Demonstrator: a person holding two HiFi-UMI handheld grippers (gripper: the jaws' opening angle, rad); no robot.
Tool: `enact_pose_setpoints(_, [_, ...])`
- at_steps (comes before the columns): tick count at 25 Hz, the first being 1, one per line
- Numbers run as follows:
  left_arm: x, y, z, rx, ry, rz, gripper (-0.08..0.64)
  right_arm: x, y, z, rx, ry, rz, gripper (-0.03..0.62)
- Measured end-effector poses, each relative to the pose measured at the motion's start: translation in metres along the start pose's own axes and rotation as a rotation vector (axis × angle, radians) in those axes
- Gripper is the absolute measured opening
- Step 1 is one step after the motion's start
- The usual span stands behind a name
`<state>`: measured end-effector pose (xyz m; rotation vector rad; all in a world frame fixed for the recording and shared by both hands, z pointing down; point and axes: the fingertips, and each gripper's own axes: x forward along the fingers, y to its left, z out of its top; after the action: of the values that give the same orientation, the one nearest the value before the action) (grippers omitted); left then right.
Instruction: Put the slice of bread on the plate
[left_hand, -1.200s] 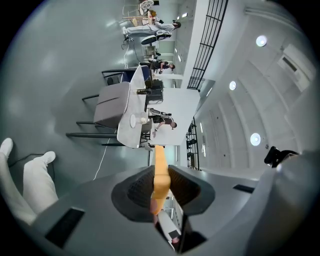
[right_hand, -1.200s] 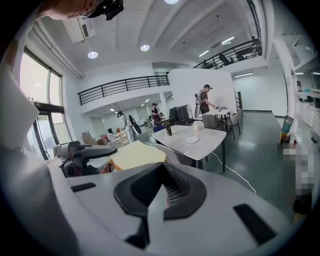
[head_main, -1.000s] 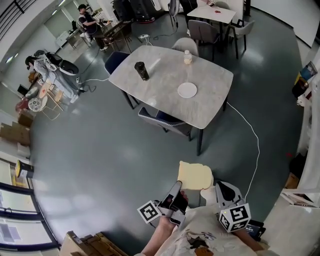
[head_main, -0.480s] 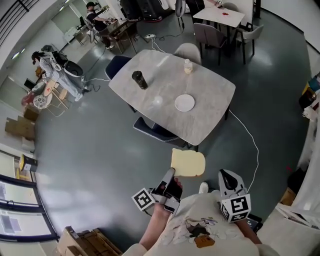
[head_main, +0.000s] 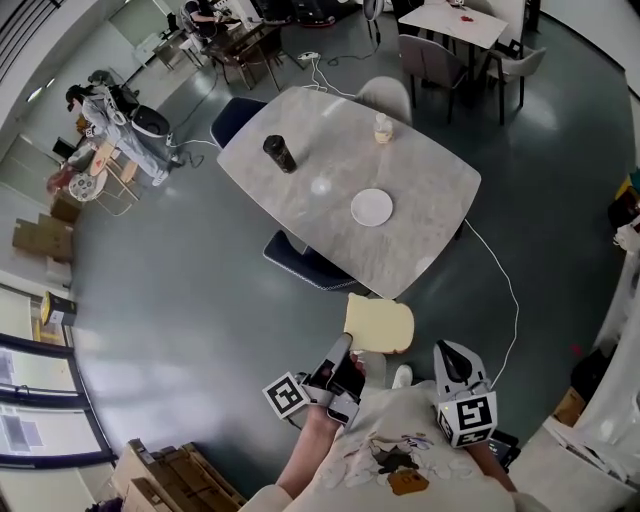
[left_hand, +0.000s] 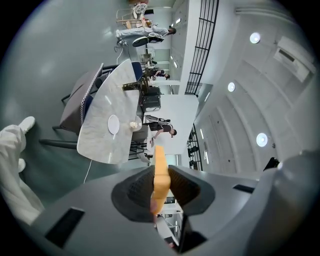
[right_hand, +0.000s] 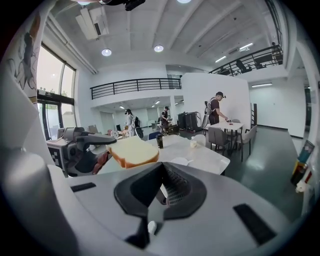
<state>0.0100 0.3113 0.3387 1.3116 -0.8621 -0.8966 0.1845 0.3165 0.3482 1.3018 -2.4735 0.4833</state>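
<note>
A slice of bread (head_main: 379, 323) lies flat in the air just short of the near edge of the grey table (head_main: 300, 190). My left gripper (head_main: 345, 343) is shut on its near edge. In the left gripper view the bread (left_hand: 160, 172) stands edge-on, pinched between the pads. The white plate (head_main: 372, 207) sits on the table's right half and also shows small as the plate (left_hand: 114, 124). My right gripper (head_main: 447, 351) hangs to the right of the bread, shut and holding nothing. From the right gripper (right_hand: 161, 168) I see the bread (right_hand: 134, 151) and the plate (right_hand: 180, 161).
A dark tumbler (head_main: 279, 153) and a small bottle (head_main: 382, 126) stand on the table. A blue chair (head_main: 300, 262) is tucked under its near side. A white cable (head_main: 508, 290) runs across the floor on the right. More tables, chairs and people are further back.
Both grippers and the bread have moved forward toward the table, which now sits closer. The bread stays in the left gripper; the right gripper stays shut.
</note>
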Motion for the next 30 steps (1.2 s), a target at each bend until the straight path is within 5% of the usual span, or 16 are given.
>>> enact_pose_setpoints(8, [0.042, 0.008, 0.044, -0.017, 0.016, -0.005, 0.094, 0.057, -0.009, 0.012, 0.006, 0.019, -0.015, 0.005])
enact_pose_setpoints(21, [0.142, -0.027, 0.124, -0.026, 0.138, -0.076, 0.094, 0.140, -0.066, 0.104, 0.087, -0.064, -0.182, 0.005])
enact_pose_setpoints(30, [0.165, -0.030, 0.188, -0.004, 0.154, -0.114, 0.094, 0.204, -0.044, 0.139, -0.024, -0.055, -0.151, 0.005])
